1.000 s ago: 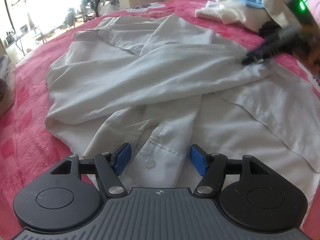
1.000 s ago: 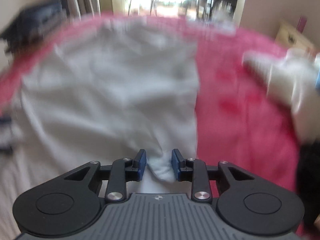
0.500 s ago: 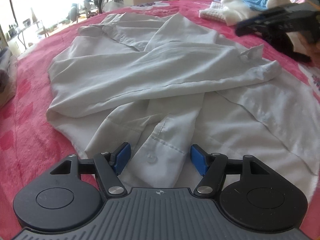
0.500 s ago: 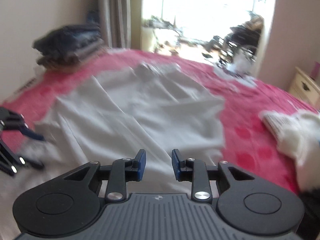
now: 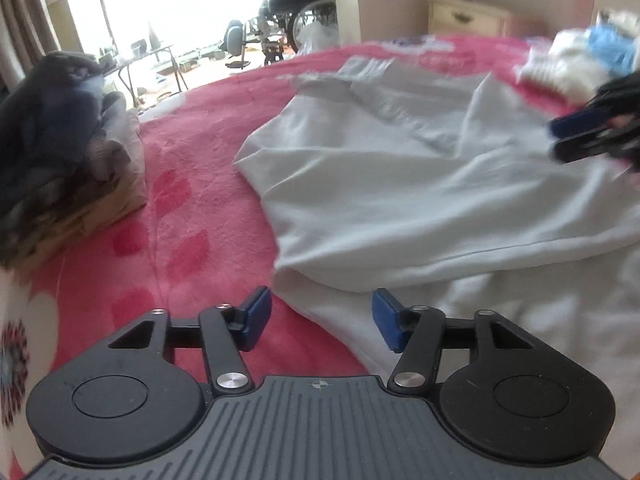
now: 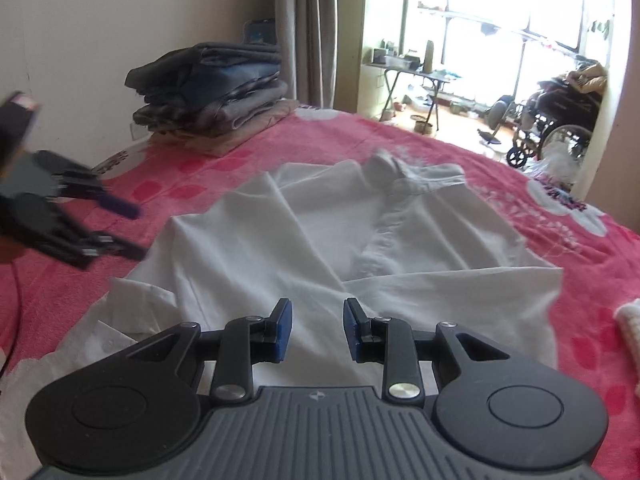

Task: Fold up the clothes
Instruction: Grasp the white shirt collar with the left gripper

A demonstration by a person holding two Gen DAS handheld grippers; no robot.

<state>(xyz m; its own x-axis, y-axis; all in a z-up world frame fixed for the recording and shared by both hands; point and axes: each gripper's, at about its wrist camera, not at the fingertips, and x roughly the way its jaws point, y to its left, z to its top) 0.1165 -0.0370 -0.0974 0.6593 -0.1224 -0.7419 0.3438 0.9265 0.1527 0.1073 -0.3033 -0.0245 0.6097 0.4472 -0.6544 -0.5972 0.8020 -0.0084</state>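
Between the left gripper (image 5: 316, 320) jaws, now closing on nothing, lies the white shirt (image 5: 420, 184) edge; cuff gone since. Right gripper (image 6: 316, 330) open, empty: sleeves folded, hem next.

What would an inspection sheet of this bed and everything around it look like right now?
Surface: pink blanket with flower print, covering a bed.
Job's things: white shirt spread flat, sleeves folded across it.
Clutter: stack of folded clothes by the wall; loose pile of white and blue laundry.
Grippers: left hand-held gripper closing, over the shirt's edge, holding nothing; right hand-held gripper open, holding nothing.
Cables: thin dark cord at the left edge.
Surroundings: wheelchair, folding table, nightstand, bright windows.
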